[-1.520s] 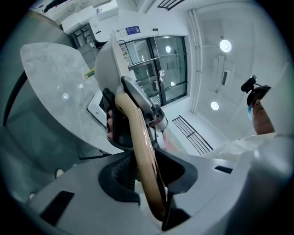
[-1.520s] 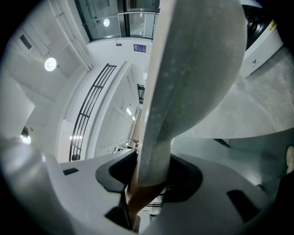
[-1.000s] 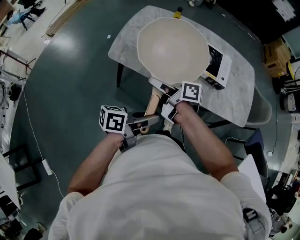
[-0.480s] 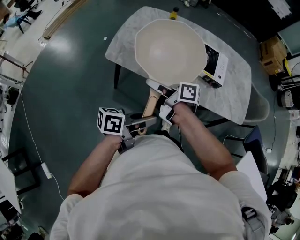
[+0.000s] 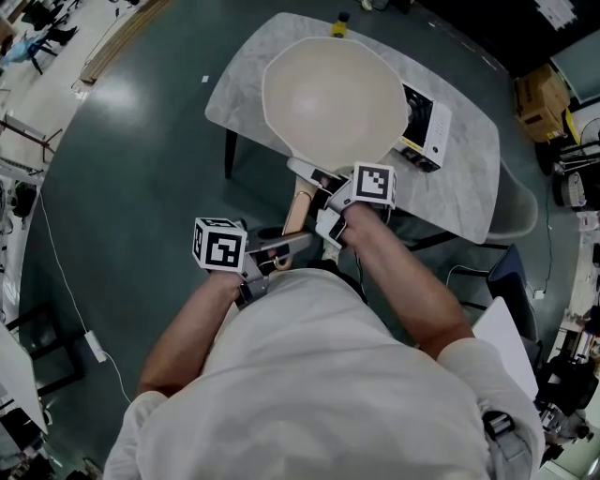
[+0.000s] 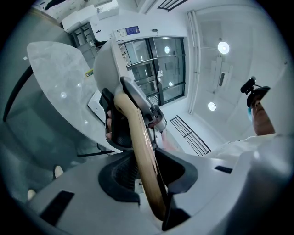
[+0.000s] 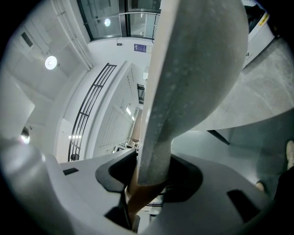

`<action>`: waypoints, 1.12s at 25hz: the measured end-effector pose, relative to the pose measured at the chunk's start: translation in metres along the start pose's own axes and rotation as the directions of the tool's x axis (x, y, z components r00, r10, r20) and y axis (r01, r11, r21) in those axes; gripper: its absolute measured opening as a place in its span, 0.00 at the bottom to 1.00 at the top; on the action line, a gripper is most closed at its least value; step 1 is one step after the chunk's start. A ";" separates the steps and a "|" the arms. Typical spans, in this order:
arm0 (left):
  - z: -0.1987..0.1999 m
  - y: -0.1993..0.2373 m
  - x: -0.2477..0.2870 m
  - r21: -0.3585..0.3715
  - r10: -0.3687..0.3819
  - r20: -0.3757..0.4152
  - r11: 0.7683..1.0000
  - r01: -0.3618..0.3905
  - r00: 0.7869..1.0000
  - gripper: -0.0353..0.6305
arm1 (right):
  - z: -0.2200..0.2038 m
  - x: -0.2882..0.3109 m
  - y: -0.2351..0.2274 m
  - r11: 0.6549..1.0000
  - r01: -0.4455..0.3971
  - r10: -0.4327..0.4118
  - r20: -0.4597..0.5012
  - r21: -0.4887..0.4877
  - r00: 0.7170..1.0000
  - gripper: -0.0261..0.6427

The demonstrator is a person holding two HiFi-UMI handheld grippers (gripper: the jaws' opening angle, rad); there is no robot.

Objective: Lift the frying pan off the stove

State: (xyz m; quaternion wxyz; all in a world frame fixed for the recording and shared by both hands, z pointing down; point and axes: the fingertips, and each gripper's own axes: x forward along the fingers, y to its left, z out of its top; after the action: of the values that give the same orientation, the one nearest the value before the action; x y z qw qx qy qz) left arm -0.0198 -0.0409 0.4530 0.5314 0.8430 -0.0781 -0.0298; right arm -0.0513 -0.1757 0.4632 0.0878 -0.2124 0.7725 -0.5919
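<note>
"Where's the pan [image 5: 333, 98]?"
"Up over the table [image 5: 469, 178], seemingly clear of the stove [image 5: 427, 124], with its handle [image 5: 300, 204] pointing back at the person."
"And the grip?"
"Both clamp the handle. The right gripper [image 5: 325, 208] is nearer the bowl, the left gripper [image 5: 279, 253] at the wooden end."

Grey marbled tabletop [image 5: 464, 178] on a dark leg [image 5: 228, 155], standing on a dark teal floor [image 5: 141, 187]. A small yellow-and-black object [image 5: 338, 25] sits at the tabletop's far edge. On the floor: white cable [image 5: 60, 270] running to a white power strip [image 5: 94, 345], left; long pale boards [image 5: 117, 37], upper left; cardboard box [image 5: 536, 94], right. Round ceiling lamp [image 6: 223, 47], left gripper view.
</note>
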 end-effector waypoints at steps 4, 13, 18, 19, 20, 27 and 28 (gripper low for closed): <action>0.000 0.000 0.000 -0.002 -0.003 0.004 1.000 0.003 1.000 0.24 | -0.001 0.000 0.000 1.000 -0.001 0.001 -0.002 0.004 1.000 0.30; 0.000 -0.001 0.001 -0.004 -0.004 0.007 1.000 0.004 1.000 0.24 | -0.001 -0.001 -0.002 1.000 0.012 -0.012 -0.013 -0.001 1.000 0.30; -0.001 -0.003 0.000 -0.006 0.003 0.008 1.000 -0.003 1.000 0.24 | -0.003 0.000 0.003 1.000 -0.002 0.002 -0.020 0.004 1.000 0.30; 0.000 -0.003 0.000 -0.005 0.002 0.008 1.000 -0.002 1.000 0.24 | -0.003 0.001 0.003 1.000 -0.004 0.004 -0.021 0.005 1.000 0.30; 0.001 -0.004 0.000 -0.005 0.000 0.009 1.000 0.000 1.000 0.24 | -0.002 0.002 0.004 1.000 -0.005 0.005 -0.022 0.006 1.000 0.30; 0.001 -0.004 0.001 -0.004 0.005 0.008 1.000 -0.005 1.000 0.24 | -0.002 0.001 0.005 1.000 -0.010 0.010 -0.029 0.011 1.000 0.30; 0.001 -0.005 0.002 -0.003 0.008 0.005 1.000 -0.008 1.000 0.24 | -0.002 0.000 0.004 1.000 -0.004 0.004 -0.030 0.011 1.000 0.30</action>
State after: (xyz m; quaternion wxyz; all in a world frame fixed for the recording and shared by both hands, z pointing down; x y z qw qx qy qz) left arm -0.0178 -0.0405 0.4482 0.5327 0.8417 -0.0826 -0.0299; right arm -0.0529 -0.1734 0.4597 0.0784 -0.2013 0.7711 -0.5990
